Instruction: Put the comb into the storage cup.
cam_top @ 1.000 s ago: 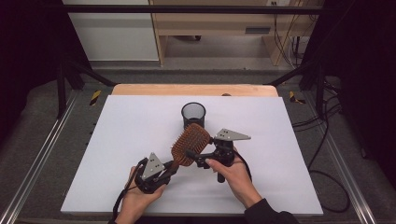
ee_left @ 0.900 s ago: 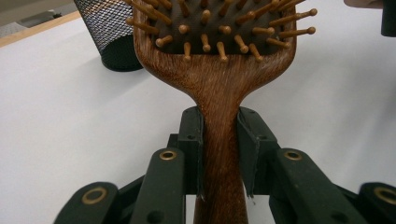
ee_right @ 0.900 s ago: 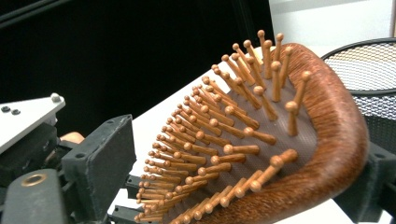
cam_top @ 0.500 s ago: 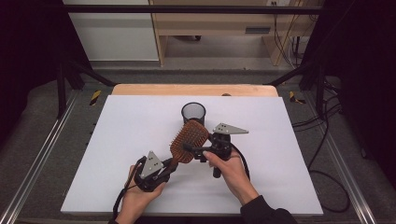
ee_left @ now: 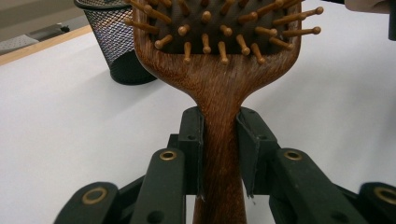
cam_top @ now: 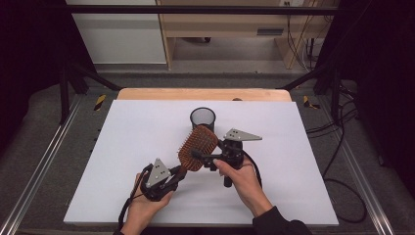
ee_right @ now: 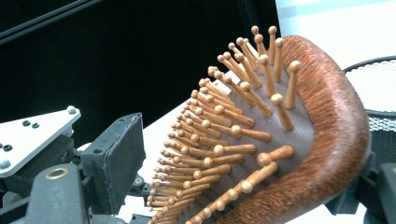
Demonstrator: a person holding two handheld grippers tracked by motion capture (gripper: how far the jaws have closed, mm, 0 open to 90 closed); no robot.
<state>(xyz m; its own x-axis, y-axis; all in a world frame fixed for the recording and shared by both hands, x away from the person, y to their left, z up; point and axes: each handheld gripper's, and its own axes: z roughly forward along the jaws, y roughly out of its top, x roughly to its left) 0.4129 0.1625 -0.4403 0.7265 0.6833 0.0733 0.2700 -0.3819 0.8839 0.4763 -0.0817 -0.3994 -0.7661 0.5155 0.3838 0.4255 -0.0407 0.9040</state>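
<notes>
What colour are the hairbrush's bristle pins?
Light wooden tan, round-tipped, on the hairbrush, set in a dark pad; clearest in the right gripper view.

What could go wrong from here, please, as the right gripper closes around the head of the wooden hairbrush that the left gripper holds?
1. The right gripper has just been closing around the hairbrush head; one pad faces the bristles, which could bend or let the grip slip.
2. The left gripper clamps only the narrow handle, so a push on the head could twist the brush.
3. The mesh cup stands just behind the brush and could be knocked over.
</notes>
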